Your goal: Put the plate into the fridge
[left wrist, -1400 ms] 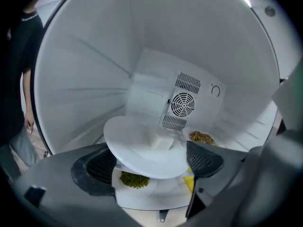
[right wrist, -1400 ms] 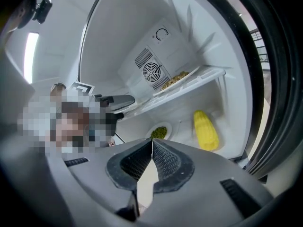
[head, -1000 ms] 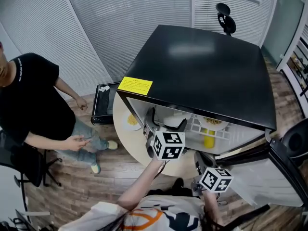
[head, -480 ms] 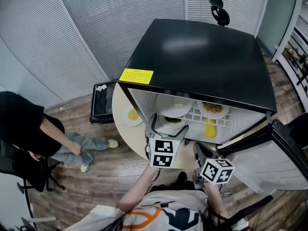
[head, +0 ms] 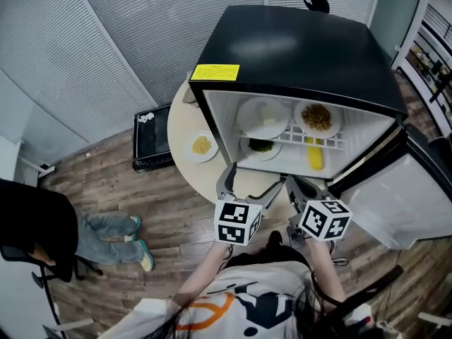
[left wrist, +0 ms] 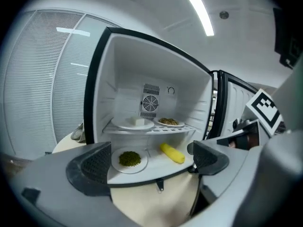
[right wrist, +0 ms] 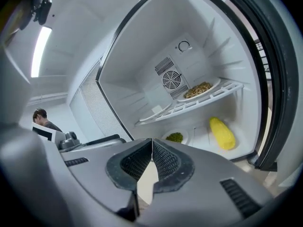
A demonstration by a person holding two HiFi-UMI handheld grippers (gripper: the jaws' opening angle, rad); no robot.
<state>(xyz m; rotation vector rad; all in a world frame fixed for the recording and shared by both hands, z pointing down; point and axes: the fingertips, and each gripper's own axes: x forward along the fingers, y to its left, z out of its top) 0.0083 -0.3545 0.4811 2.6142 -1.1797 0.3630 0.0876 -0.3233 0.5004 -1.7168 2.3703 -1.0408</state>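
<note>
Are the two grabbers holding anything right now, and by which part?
Nothing is held. The left gripper is open and empty; the right gripper is shut on nothing. The plate of greens sits inside the fridge.

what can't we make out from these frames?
- Food on the table plate: shows in the head view only and is too small to name; just yellow.
- White block on the upper-shelf plate: too small in every view to name.
- Person: cut off by the head view's left edge.
- Grey object beside the fridge: left gripper view, half hidden by the fridge's wall.
</note>
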